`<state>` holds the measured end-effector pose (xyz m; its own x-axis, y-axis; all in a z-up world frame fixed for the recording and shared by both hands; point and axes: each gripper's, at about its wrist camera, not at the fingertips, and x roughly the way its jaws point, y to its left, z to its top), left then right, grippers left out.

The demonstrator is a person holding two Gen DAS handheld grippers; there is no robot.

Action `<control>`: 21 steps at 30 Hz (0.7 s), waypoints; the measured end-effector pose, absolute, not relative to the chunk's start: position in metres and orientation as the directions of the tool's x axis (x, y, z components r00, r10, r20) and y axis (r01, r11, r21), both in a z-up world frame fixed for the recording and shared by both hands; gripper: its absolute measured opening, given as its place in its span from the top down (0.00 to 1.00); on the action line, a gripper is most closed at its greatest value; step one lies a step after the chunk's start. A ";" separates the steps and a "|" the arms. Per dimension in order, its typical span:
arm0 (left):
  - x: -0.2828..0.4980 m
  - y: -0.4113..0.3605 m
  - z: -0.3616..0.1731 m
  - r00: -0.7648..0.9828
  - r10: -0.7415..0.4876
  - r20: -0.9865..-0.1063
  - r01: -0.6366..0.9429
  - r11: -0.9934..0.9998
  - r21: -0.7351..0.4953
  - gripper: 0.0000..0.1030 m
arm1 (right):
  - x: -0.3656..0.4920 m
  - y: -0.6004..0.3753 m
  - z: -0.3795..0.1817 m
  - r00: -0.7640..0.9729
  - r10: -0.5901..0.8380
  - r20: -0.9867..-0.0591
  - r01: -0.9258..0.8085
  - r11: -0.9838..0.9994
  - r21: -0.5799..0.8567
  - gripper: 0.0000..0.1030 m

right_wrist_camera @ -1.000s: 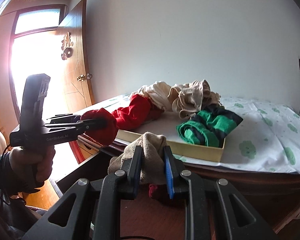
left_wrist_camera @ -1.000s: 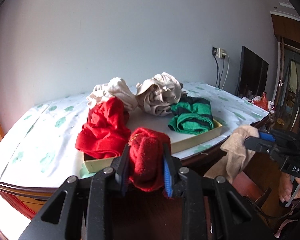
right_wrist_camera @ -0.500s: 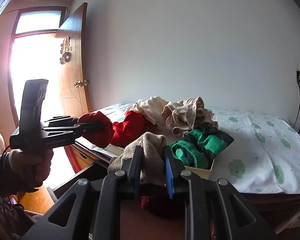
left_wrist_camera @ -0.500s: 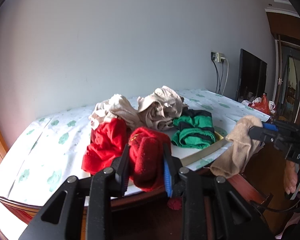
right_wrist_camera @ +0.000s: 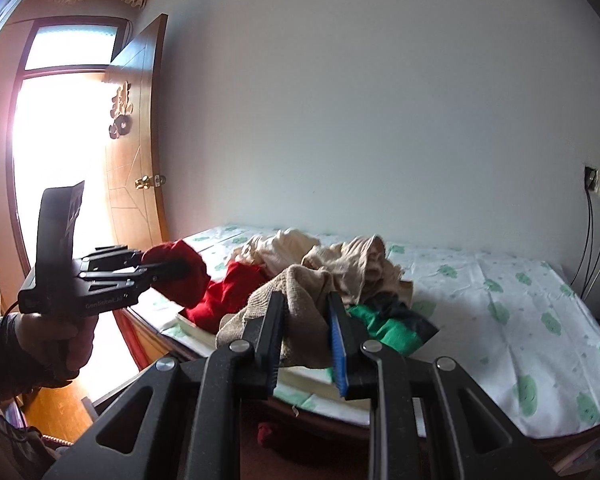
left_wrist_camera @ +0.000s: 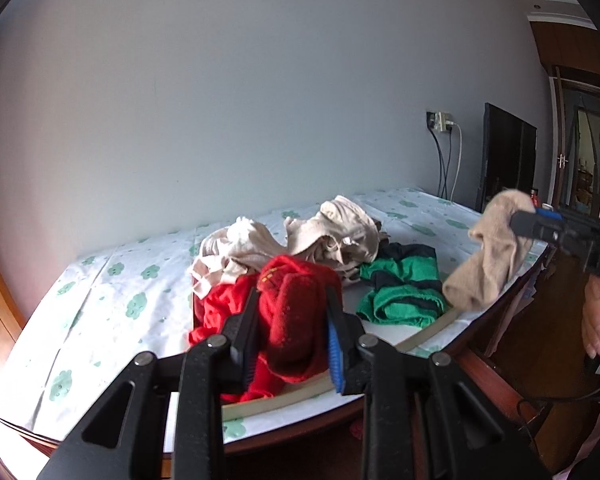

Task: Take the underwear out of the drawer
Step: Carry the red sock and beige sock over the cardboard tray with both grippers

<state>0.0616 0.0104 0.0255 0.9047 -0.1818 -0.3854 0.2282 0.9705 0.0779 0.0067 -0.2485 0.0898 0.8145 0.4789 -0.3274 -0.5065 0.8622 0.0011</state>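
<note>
1. Left gripper (left_wrist_camera: pixel 292 336): clamped on a red garment (left_wrist_camera: pixel 296 320). The cloth fills the gap between the two fingers, at the lower centre of the left wrist view, and hangs below the pads.
2. In the right wrist view the same gripper shows at the left middle of the frame, held by a hand (right_wrist_camera: pixel 60 340) in a dark sleeve. The red garment bulges from its tips.
3. Right gripper (right_wrist_camera: pixel 304 336): clamped on a beige garment (right_wrist_camera: pixel 300 312), at the lower centre of the right wrist view. The cloth drapes to the left of the fingers.
4. In the left wrist view the right gripper shows at the right edge of the frame. The beige garment hangs from its tips, clear of the table surface.
5. A shallow cream tray (left_wrist_camera: pixel 424 332) lies on a table covered by a white cloth with green cloud prints (left_wrist_camera: pixel 140 304), in the centre of both views.
6. On the tray: a second red piece (left_wrist_camera: pixel 220 312) at the left, a green and black piece (left_wrist_camera: pixel 404 292) at the right, and two pale bundles (left_wrist_camera: pixel 332 236) behind them.
7. A small red item (right_wrist_camera: pixel 266 434) lies low in the dark area under the table edge. Whether that area is the drawer cannot be told.
</note>
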 end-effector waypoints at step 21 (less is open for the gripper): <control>0.116 0.006 0.022 0.872 -0.180 -0.455 0.233 0.971 0.061 0.75 | 0.075 -0.249 0.102 0.815 0.448 -0.368 -0.443 0.891 0.102 0.77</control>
<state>0.1157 0.0059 0.0225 0.8720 -0.1801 -0.4552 0.2325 0.9706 0.0614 0.0752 -0.2493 0.1022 0.8148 0.4477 -0.3683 -0.4434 0.8905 0.1016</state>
